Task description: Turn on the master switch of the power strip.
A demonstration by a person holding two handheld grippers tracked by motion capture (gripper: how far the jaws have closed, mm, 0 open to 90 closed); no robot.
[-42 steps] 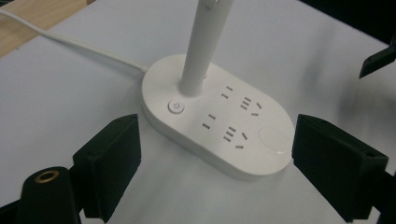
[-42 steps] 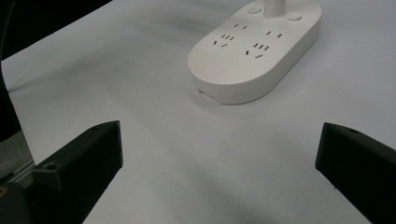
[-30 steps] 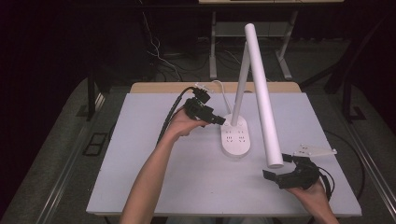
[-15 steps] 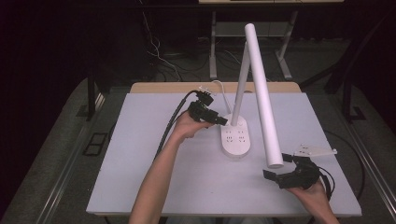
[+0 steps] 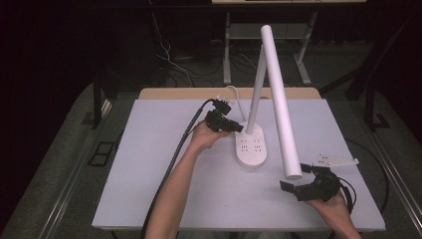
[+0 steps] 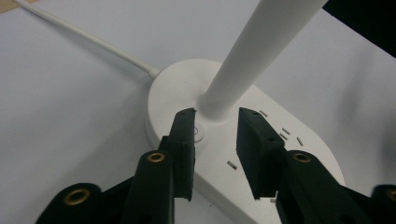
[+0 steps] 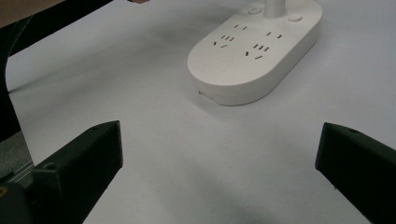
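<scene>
A pale grey table (image 5: 149,199) with a wooden back edge stands on grey carpet (image 5: 59,164); behind it, dark room, metal table legs (image 5: 227,50) and loose cables (image 5: 169,55).

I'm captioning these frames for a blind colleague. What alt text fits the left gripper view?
The left gripper points its two black jaws, parted, down at the white desk lamp base, one jaw over a small round button beside the lamp's stem. A white cord runs off across the pale table.

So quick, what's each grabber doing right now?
Left gripper: open, jaws have just been closing, over the lamp base by the button, gripping nothing.
Right gripper: wide open, holding nothing, above the table.
</scene>
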